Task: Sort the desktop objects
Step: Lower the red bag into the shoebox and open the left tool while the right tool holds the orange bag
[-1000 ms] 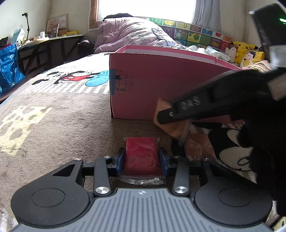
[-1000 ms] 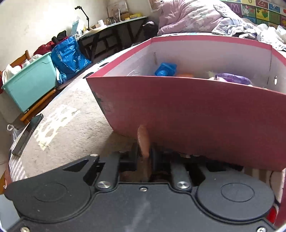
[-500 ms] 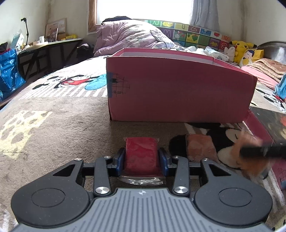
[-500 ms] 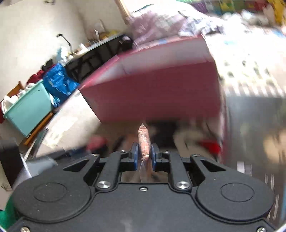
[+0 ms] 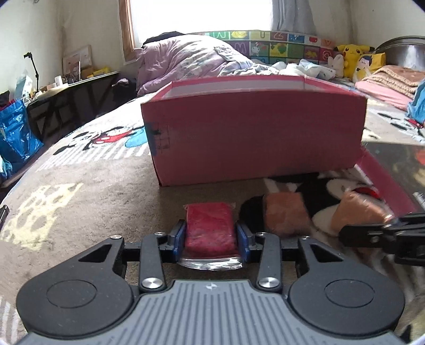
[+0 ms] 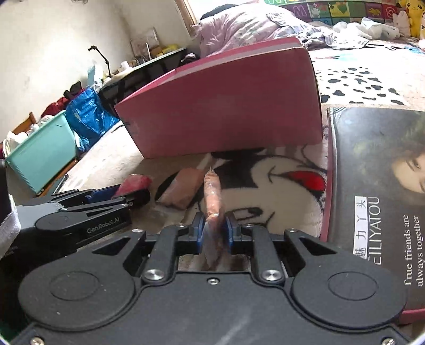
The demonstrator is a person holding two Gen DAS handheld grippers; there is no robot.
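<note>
- We see daylight from the overexposed white window (image 5: 202, 21) behind the crumpled lilac duvet (image 5: 186, 61).
- The tall pink cardboard box (image 5: 255, 138) shades the carpet before it.
- Fisheye curvature bends edges; we note slight blur on the flat orange wrapped packet (image 6: 212, 193).

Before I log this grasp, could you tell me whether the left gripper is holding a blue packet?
No, the left gripper is shut on a red packet.

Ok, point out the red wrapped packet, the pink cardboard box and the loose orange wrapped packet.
Red wrapped packet (image 5: 209, 227): left wrist view, its top face.
Pink cardboard box (image 5: 255, 135): left wrist view, near wall.
Loose orange wrapped packet (image 6: 182, 189): right wrist view, its middle.
</note>
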